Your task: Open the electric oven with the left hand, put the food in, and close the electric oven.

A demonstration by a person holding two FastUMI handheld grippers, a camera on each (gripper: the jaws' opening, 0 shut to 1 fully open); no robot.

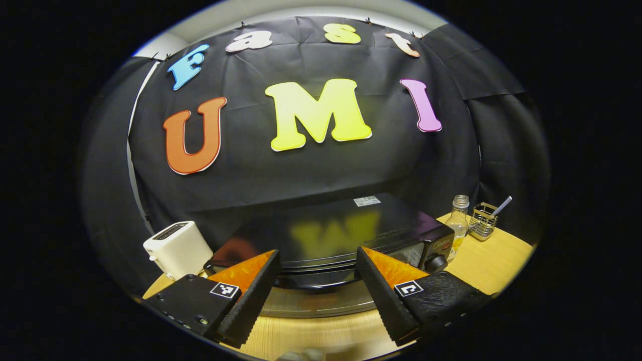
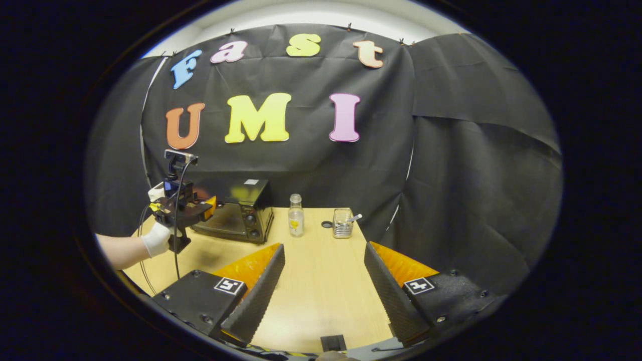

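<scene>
The left gripper (image 1: 317,271) is hovering with jaws spread just before the glossy black electric oven (image 1: 331,235), whose door is apparently not yet open. The right gripper (image 2: 323,278) is waiting empty, jaws apart, over the near wooden table (image 2: 321,281). Opening, loading and closing are all remaining; no food is identifiable.

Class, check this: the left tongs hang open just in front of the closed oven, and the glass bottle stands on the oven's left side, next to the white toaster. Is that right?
One slip: the glass bottle stands on the oven's right side, by the wire basket, as the left gripper view shows. The white toaster is on the left. The left tongs do hang open before the closed oven.
</scene>
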